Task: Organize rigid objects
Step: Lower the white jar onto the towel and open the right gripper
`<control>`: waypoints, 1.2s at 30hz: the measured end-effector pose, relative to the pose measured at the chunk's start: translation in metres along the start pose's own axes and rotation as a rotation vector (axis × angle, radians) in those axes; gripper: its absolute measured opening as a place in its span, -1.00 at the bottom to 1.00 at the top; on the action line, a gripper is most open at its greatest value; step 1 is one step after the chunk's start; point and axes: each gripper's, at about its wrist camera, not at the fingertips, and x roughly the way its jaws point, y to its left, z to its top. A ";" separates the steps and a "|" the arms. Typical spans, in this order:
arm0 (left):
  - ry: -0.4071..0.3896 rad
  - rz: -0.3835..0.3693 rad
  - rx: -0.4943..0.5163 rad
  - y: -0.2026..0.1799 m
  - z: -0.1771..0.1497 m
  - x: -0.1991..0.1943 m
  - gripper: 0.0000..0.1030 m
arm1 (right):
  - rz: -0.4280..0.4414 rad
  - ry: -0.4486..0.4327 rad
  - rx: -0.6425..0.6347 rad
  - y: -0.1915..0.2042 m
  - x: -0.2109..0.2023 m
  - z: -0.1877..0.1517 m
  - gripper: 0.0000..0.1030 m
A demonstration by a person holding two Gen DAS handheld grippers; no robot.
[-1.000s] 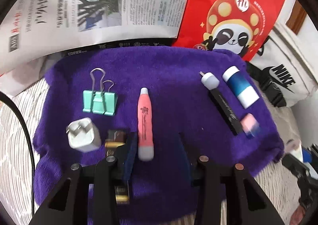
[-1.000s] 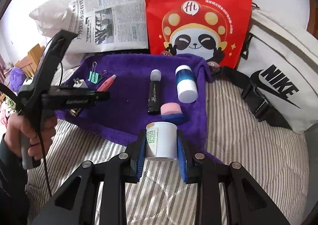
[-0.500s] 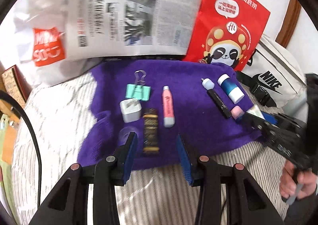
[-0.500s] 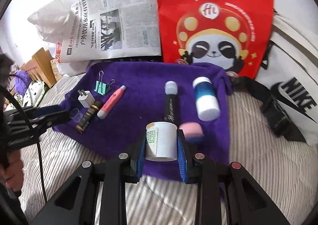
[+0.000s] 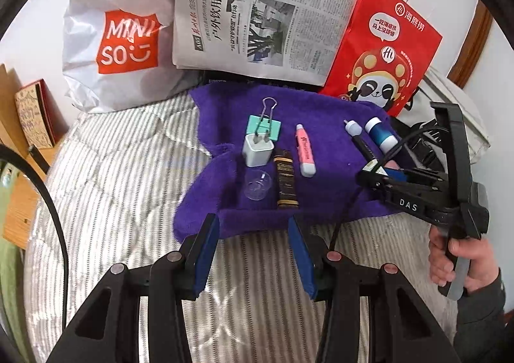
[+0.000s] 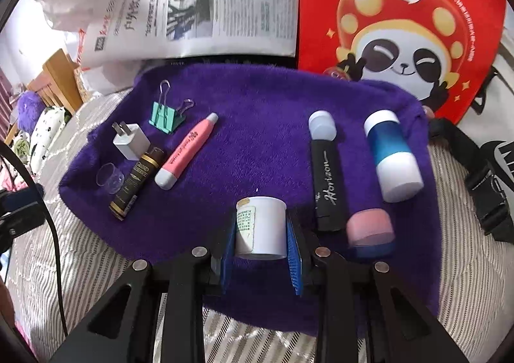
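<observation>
A purple towel lies on the striped bed and holds small objects. On its left are a green binder clip, a white plug, a clear cup, a brown tube and a pink pen. On its right are a black tube, a blue-and-white bottle and a pink cap. My right gripper is shut on a white jar low over the towel's front. My left gripper is open and empty at the towel's near edge.
A newspaper, a red panda bag and a white Miniso bag stand behind the towel. A white Nike bag with a black strap lies to the right. A wooden bedside unit is at the left.
My left gripper has pulled back from the towel and risen, leaving the brown tube lying there. My right gripper has carried the white jar forward over the towel.
</observation>
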 end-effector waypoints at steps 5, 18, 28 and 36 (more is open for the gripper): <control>0.004 0.010 0.020 -0.001 -0.005 -0.001 -0.09 | -0.024 -0.002 -0.008 0.005 0.007 -0.002 -0.44; -0.033 0.035 0.009 0.004 -0.011 -0.018 0.32 | -0.028 -0.006 -0.016 0.006 0.007 -0.003 -0.43; -0.030 0.064 0.002 0.006 -0.013 -0.026 0.55 | -0.001 0.001 -0.007 0.007 0.005 -0.003 -0.14; 0.000 0.068 -0.014 0.005 -0.014 -0.023 0.73 | -0.039 -0.012 0.008 0.003 -0.015 -0.006 0.18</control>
